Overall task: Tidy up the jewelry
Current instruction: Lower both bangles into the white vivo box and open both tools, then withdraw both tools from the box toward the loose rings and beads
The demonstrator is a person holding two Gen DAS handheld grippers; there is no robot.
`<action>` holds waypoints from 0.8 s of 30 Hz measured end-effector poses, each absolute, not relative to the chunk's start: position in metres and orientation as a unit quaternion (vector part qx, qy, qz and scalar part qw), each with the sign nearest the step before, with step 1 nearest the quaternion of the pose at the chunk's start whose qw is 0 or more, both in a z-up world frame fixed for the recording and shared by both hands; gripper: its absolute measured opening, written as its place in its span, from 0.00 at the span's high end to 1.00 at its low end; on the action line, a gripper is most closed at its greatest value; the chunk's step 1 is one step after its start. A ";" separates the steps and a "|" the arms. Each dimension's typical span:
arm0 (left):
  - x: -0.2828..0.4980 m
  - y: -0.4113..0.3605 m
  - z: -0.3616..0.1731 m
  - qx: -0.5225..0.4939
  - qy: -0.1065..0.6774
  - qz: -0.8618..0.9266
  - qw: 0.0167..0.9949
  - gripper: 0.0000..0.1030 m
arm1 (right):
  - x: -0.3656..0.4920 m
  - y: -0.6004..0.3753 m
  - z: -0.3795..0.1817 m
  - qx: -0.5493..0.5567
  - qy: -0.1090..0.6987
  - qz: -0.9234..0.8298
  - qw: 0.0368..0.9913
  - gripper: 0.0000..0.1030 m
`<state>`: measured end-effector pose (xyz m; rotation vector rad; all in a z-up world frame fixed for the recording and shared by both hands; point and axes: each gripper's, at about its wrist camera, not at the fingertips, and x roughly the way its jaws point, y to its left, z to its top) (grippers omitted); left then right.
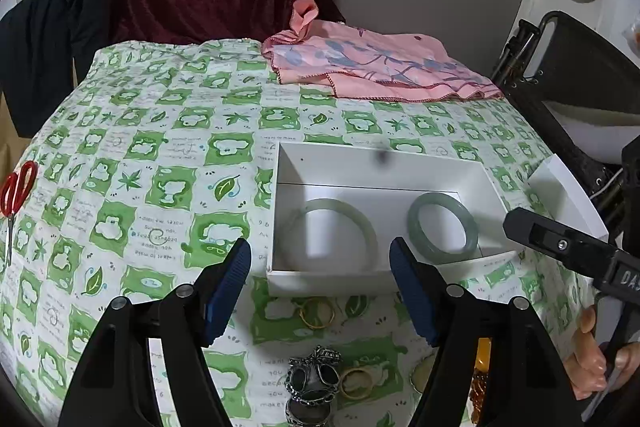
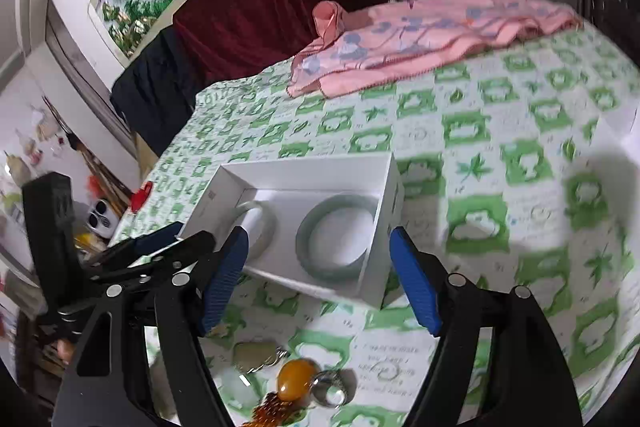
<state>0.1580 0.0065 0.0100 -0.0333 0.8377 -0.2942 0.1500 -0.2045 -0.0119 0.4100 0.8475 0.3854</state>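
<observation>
Both sets of jaws are spread wide with nothing between the blue pads, so neither the left gripper [image 1: 320,291] nor the right gripper [image 2: 318,281] has hold of anything. They're both hanging just above the near edge of the green-and-white patterned tablecloth [image 1: 160,147].

Straight ahead sits an open white box [image 1: 280,211] with two jade bangles lying flat inside, side by side and not touching: a pale whitish-green bangle [image 1: 370,231] on the left and a darker grey-green bangle [image 1: 472,227] on the right. What looks like the box's white lid [image 1: 560,195] is off to the right of it.

Rest of the jewelry is loose on the cloth, near side of the box. There's a pair of gold rings [image 1: 316,313] just in front of the box, a cluster of dark silver rings [image 1: 314,383] closer in with another gold ring [image 1: 356,383] touching it. From the right wrist view I can also see an amber oval pendant [image 2: 296,379] next to a silver ring [image 2: 332,389].

Red-handled scissors [image 1: 14,195] sit at the far left edge, and a pink floral cloth [image 1: 372,63] is bunched at the back.
</observation>
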 end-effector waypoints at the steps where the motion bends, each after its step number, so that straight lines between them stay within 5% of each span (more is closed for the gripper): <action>1: 0.158 0.005 0.010 -0.014 0.403 -0.143 0.904 0.31 | 0.151 -0.205 -0.013 0.201 0.407 0.187 0.871 0.32; 24: 0.134 0.006 0.019 -0.026 0.383 -0.151 0.911 0.23 | 0.147 -0.206 -0.009 0.174 0.395 0.146 0.890 0.32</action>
